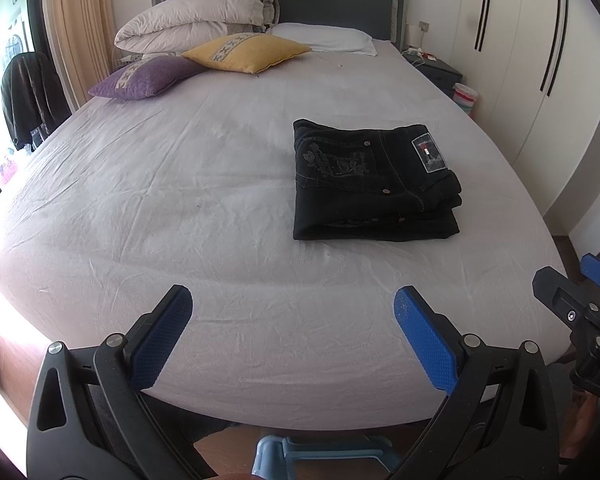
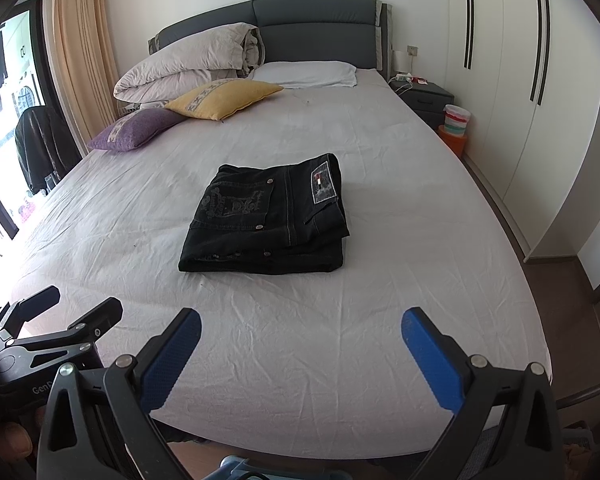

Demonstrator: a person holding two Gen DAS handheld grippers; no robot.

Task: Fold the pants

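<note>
On the pale bed sheet [image 1: 180, 184], toward the right half of the mattress, the black pants [image 1: 373, 184] lie folded into a compact stack, back pocket embroidery and waistband patch facing up. Both tools hang well short of the stack, above the foot edge of the bed: the left gripper [image 1: 294, 320] has its blue-padded jaws spread wide with nothing between them, and the right gripper [image 2: 300, 340] is likewise spread apart and empty. Farther up the bed rest a purple cushion [image 1: 144, 78], a yellow cushion [image 1: 246, 53], a rolled duvet [image 1: 192, 20] and a white pillow [image 1: 323, 38] against the dark headboard [image 1: 331, 0]
</note>
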